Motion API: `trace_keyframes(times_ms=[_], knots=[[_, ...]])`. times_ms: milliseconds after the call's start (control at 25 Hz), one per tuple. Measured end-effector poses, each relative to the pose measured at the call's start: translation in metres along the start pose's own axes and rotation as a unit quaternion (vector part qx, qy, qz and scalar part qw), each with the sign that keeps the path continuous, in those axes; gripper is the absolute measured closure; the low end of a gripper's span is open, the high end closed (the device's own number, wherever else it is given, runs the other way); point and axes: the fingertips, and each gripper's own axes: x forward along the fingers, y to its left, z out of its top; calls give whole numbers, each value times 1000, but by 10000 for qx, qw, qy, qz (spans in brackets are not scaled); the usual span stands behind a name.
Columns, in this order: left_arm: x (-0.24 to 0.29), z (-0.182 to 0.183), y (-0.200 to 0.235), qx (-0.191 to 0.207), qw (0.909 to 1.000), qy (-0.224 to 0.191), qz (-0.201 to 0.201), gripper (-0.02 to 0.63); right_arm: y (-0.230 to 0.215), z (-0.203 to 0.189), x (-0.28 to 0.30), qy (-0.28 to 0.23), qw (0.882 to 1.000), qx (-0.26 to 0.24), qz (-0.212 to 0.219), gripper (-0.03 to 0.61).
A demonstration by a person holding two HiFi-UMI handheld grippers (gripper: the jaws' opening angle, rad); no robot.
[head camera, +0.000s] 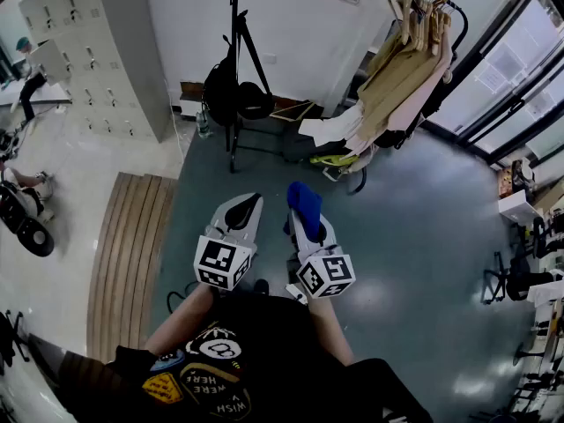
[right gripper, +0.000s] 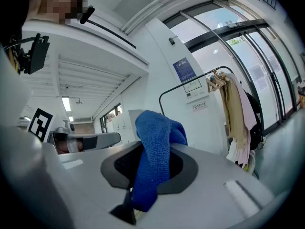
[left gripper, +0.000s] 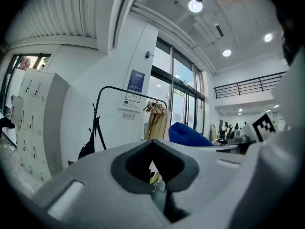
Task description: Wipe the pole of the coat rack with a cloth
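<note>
Grey floor (head camera: pixel 414 236) — right tool (head camera: pixel 307 227) clamps blue cloth (head camera: pixel 304 199).

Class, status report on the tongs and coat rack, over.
Left tongs shut, empty. Right tongs shut on cloth. Pole ahead, not touched. Bag hangs on it.

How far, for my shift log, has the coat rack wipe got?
Done: the blue cloth is clamped in the right gripper. In hand: both grippers are held low in front of the person, well apart from the coat rack pole across the floor; the left gripper is shut and empty. Left: the whole wipe, since the cloth is not yet on the pole.
</note>
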Motion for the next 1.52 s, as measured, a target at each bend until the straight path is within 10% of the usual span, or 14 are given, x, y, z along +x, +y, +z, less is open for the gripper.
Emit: trace_keyframes(times_ms=[1040,1520], knots=[[-22,-7,50,-228,9997,14,-53,609,29,-26,23,222,9995,207,-119,502],[84,-11,106,-375,9991,100,168,609,-43,-19,115,304,9991,280,-26,502]])
